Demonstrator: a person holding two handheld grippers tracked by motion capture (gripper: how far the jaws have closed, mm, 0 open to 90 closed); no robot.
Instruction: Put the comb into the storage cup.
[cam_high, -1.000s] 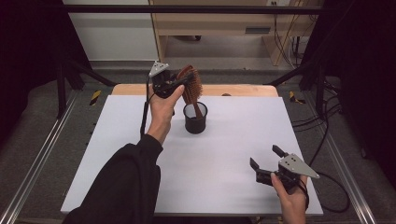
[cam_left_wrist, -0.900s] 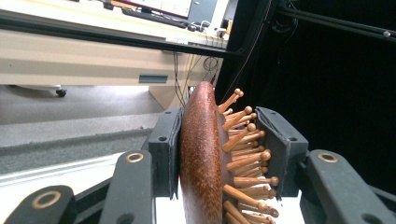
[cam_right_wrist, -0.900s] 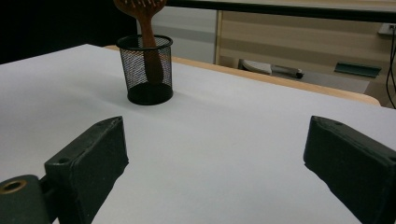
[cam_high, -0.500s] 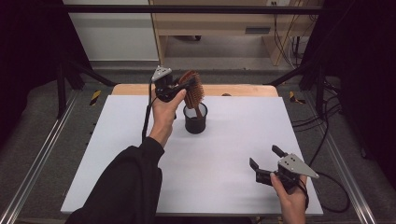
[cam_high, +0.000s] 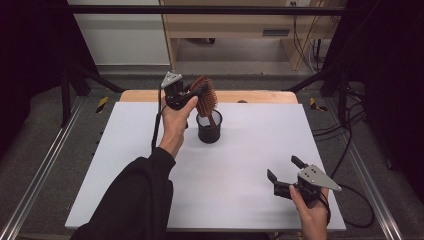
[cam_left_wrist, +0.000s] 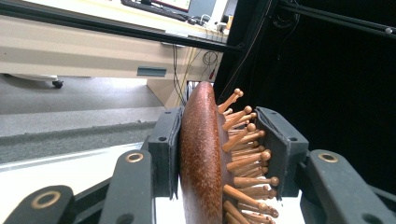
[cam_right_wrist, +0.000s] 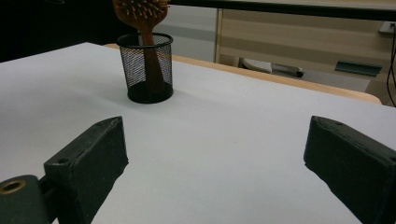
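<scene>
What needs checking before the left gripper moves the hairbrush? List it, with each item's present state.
1. Left gripper clamped on the hairbrush head, one pad on the back, one on the bristles: ok.
2. Brush handle inside the mesh cup: ok.
3. Handle end resting on the cup's bottom: cannot tell.
4. Cup upright on the white table: ok.
5. Right gripper open, apart from the cup: ok.
</scene>
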